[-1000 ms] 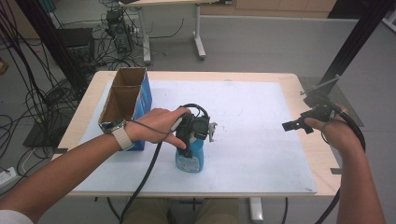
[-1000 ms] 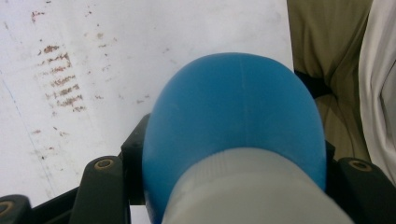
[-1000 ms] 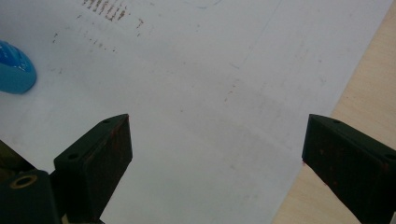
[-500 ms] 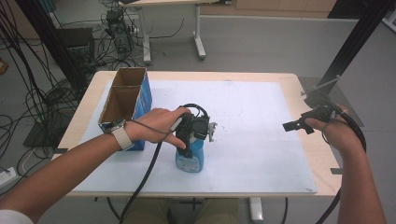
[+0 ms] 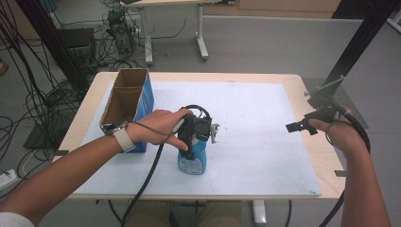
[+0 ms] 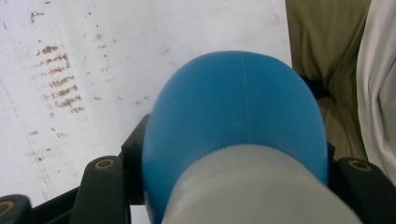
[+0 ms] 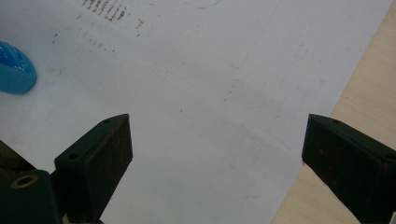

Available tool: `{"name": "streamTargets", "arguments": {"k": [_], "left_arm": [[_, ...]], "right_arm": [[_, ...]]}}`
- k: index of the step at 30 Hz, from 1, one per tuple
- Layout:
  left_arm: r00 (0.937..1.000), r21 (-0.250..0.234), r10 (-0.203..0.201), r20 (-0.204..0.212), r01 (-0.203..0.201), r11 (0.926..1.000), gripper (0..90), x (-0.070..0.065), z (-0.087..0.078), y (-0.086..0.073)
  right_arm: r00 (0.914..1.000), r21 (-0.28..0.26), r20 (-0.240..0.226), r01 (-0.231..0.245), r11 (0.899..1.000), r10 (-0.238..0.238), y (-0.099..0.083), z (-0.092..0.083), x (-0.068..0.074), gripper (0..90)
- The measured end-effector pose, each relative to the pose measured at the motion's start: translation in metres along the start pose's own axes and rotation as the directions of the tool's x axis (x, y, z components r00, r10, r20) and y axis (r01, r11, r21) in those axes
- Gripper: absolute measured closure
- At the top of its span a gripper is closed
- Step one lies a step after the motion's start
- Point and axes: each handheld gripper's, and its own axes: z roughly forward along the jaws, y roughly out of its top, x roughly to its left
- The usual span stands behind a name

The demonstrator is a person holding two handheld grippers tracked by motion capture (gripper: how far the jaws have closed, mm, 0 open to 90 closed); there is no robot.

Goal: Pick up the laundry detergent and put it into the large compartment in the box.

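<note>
Blue bottle (image 5: 193,161) – rounded body, whitish neck – clamped in left gripper (image 5: 195,135) jaws; right gripper (image 7: 217,154) jaws wide.

Left tongs (image 5: 193,142) clamped on the blue bottle (image 5: 192,160), so that spot is blocked. Open cardboard box (image 5: 128,101) stands just beyond the left wrist, walls off that flank. Between left tongs and right tongs (image 5: 297,126): bare white mat (image 5: 255,118), wide lane. Ahead of right tongs' spread jaws: bare mat, then the counter (image 5: 326,156) edge strip. Left cable (image 5: 142,189) trails back off the near edge.
</note>
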Motion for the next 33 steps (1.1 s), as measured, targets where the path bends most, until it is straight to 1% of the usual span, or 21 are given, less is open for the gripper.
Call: {"name": "streamTargets", "arguments": {"k": [33], "left_arm": [[1.0000, -0.004, 0.004, -0.003, -0.004, 1.0000, 39.4, -0.0009, 0.0002, -0.0010]], "right_arm": [[1.0000, -0.001, -0.001, 0.005, 1.000, -0.005, 0.0011, 0.0012, 0.0009, 8.5]]}}
